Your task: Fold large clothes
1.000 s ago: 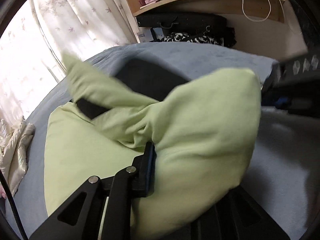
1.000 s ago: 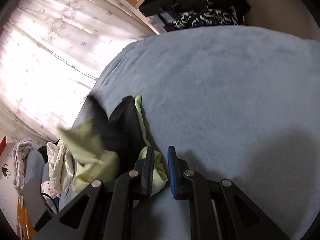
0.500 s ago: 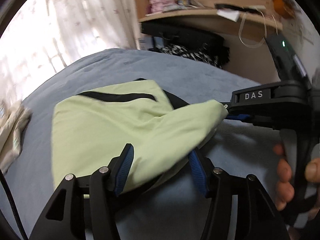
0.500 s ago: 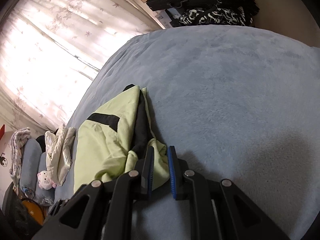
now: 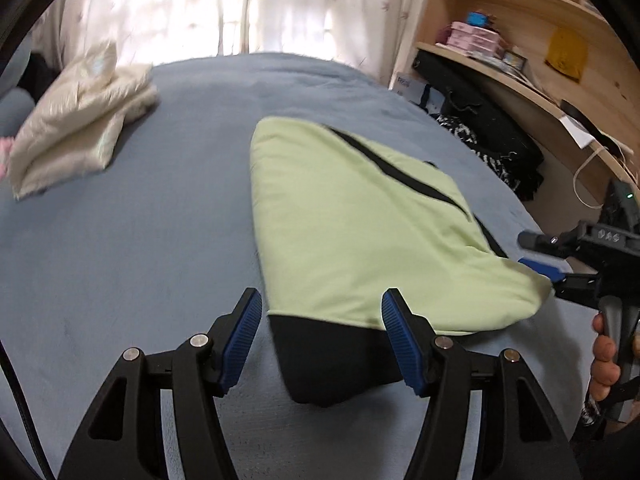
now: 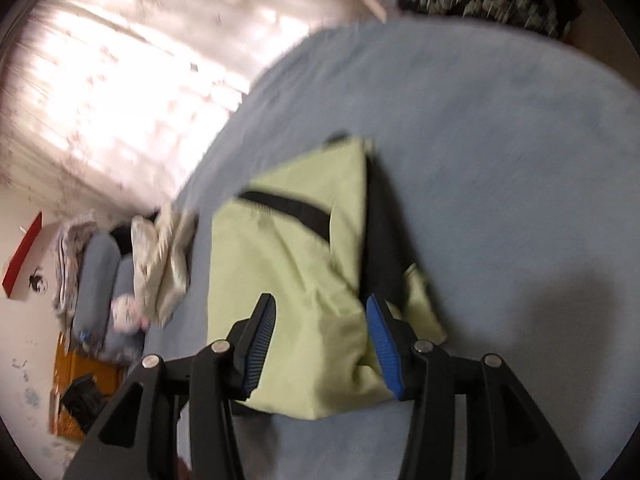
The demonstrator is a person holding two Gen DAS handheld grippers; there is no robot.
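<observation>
A light green garment with black trim (image 5: 360, 224) lies folded on the blue-grey bed (image 5: 140, 240). My left gripper (image 5: 322, 328) is open, its jaws wide on either side of the garment's near black edge, holding nothing. My right gripper (image 5: 540, 256) shows at the garment's right corner in the left wrist view. In the blurred right wrist view, the right gripper (image 6: 320, 336) is open over the green garment (image 6: 288, 272), with the cloth lying loose between the blue pads.
A folded cream garment (image 5: 76, 120) lies on the bed at the far left. A wooden shelf and desk (image 5: 520, 60) with dark bags stands along the right. Curtains (image 5: 180, 4) hang behind the bed. Pillows and a soft toy (image 6: 120, 316) lie off the bed's left side.
Both grippers have opened and let go of the green garment. It has dropped from a lifted bunch to lie flat and folded on the bed. Both grippers have pulled back.
</observation>
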